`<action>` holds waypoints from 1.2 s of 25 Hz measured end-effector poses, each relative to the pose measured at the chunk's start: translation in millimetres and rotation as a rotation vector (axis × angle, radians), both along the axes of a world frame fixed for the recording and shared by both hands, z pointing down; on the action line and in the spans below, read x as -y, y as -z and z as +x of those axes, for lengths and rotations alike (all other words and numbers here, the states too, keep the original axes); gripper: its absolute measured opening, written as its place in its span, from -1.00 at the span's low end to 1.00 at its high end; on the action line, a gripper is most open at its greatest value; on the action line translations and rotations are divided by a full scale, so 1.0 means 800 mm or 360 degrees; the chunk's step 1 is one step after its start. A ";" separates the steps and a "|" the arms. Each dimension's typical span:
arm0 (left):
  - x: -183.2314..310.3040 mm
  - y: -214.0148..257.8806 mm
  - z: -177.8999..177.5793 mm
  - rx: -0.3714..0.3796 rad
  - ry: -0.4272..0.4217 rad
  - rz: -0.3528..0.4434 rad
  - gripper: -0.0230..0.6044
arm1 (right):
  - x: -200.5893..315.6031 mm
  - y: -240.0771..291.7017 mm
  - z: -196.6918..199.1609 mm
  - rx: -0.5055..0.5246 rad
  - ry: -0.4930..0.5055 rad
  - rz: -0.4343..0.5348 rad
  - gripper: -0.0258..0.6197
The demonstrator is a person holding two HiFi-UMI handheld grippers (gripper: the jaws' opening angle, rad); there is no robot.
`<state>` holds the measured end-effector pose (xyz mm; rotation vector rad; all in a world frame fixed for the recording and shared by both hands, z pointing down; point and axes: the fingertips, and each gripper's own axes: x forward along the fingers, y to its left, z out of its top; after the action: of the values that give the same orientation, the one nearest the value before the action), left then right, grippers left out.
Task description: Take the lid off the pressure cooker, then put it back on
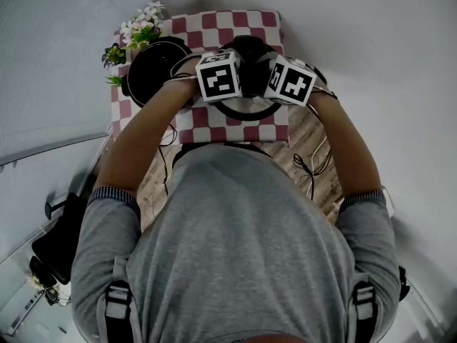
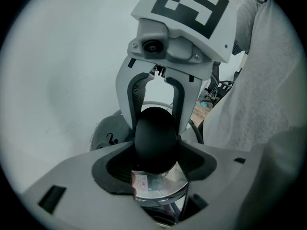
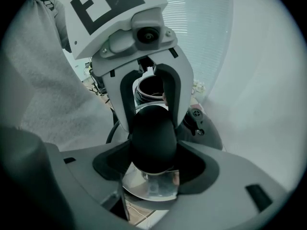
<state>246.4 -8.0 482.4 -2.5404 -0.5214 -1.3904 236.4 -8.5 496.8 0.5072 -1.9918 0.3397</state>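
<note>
Both grippers hold the pressure cooker's lid by its black knob (image 2: pixel 154 138), one from each side. My left gripper (image 2: pixel 154 166) is shut on the knob, and the steel lid (image 2: pixel 158 188) shows just below it. My right gripper (image 3: pixel 153 163) grips the same knob (image 3: pixel 153 138) from the opposite side, above the shiny lid (image 3: pixel 151 188). In the head view the two marker cubes (image 1: pixel 218 76) (image 1: pixel 291 81) sit close together and the lid's rim (image 1: pixel 246 111) shows beneath them. The open cooker pot (image 1: pixel 153 68) stands to the left on the checked cloth (image 1: pixel 214 28). Whether the lid rests on the cloth is hidden.
A bunch of artificial flowers (image 1: pixel 139 31) stands at the table's far left corner, behind the pot. Cables (image 1: pixel 310 166) trail over the wooden floor at the right. Pale walls close in on both sides of the small table.
</note>
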 end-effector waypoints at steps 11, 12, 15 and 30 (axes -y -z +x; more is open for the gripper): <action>-0.040 -0.066 0.031 0.0050 0.0005 -0.0082 0.03 | -0.038 -0.064 0.033 -0.0013 0.0001 -0.0078 -0.02; -0.042 -0.073 0.031 0.0056 0.0009 -0.0089 0.03 | -0.040 -0.071 0.033 -0.0014 0.0007 -0.0091 -0.02; -0.046 -0.097 0.029 0.0087 0.0019 -0.0112 0.03 | -0.046 -0.095 0.030 -0.0001 0.0019 -0.0131 -0.02; -0.048 -0.192 0.026 0.0154 0.0078 -0.0124 0.03 | -0.050 -0.188 0.028 -0.0031 0.0082 -0.0186 -0.02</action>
<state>266.8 30.8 635.9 -2.5726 -0.5435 -1.5455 259.0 31.3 647.1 0.3832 -1.9495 0.4143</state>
